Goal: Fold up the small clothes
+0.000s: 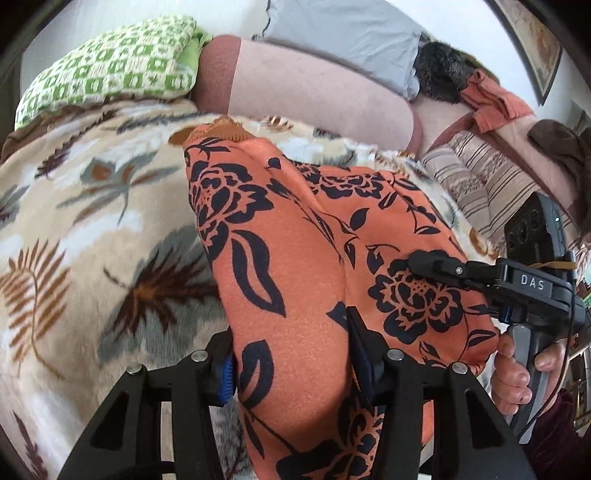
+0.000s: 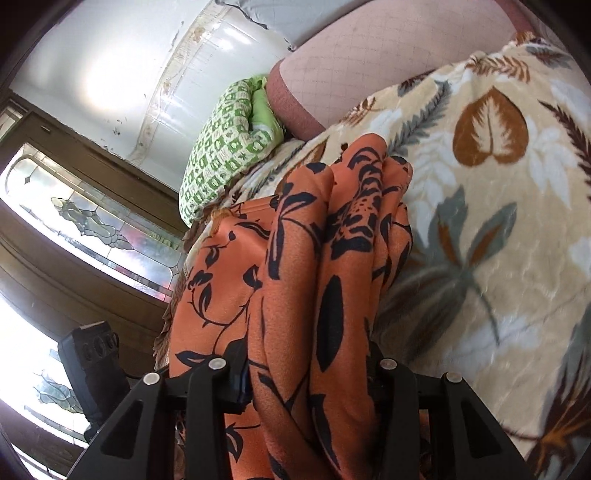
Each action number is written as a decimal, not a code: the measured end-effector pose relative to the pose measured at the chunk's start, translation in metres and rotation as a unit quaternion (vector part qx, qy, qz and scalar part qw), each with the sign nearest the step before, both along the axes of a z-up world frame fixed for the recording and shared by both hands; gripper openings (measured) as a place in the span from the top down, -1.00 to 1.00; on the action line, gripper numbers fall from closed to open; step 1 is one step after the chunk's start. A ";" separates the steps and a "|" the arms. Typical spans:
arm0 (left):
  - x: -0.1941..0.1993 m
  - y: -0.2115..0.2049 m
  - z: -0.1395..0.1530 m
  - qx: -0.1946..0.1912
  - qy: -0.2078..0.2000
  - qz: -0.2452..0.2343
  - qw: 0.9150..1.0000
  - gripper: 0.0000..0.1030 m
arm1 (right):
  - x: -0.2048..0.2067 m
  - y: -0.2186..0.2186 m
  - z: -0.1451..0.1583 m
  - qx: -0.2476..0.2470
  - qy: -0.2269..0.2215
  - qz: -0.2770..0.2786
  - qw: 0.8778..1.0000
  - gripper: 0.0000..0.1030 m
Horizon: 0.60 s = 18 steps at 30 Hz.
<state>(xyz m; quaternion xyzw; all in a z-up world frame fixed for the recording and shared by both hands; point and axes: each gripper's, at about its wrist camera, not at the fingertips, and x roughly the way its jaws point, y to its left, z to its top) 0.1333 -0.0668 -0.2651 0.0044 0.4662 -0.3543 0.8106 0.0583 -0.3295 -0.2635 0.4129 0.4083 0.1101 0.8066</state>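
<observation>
An orange garment with a black flower print (image 1: pixel 303 266) lies stretched over the leaf-patterned blanket (image 1: pixel 92 221) on the bed. My left gripper (image 1: pixel 291 365) is shut on the garment's near edge, cloth bunched between its fingers. My right gripper (image 1: pixel 424 264) shows at the right in the left wrist view, shut on the garment's right edge. In the right wrist view my right gripper (image 2: pixel 310 373) holds thick folds of the orange garment (image 2: pixel 295 277), which hangs over the blanket (image 2: pixel 480 221).
A green-and-white checked pillow (image 1: pixel 110 70), a pink bolster (image 1: pixel 306 88) and a grey pillow (image 1: pixel 347 33) lie at the bed's far end. Striped cloth (image 1: pixel 476 177) and an orange cloth (image 1: pixel 491 99) sit at the right. A stained-glass window (image 2: pixel 88 221) is at left.
</observation>
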 end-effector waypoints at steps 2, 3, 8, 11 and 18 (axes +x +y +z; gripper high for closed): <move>-0.004 -0.006 -0.014 0.023 0.017 0.000 1.000 -0.04 | -0.002 0.005 -0.008 -0.005 0.012 0.002 1.000 0.16; -0.005 -0.008 -0.019 0.035 0.021 0.001 0.999 -0.08 | -0.003 0.007 -0.013 -0.011 0.022 0.005 1.000 0.16; 0.000 -0.006 -0.020 0.040 0.038 0.013 0.998 -0.26 | -0.001 -0.001 -0.040 0.007 0.082 0.001 0.997 0.01; 0.005 0.005 -0.011 0.036 0.033 0.025 0.998 -0.27 | -0.001 -0.011 -0.035 0.013 0.090 0.003 0.996 -0.09; 0.013 0.016 0.019 0.011 -0.026 0.064 0.998 -0.33 | -0.023 -0.056 0.026 -0.069 -0.020 -0.077 0.994 -0.15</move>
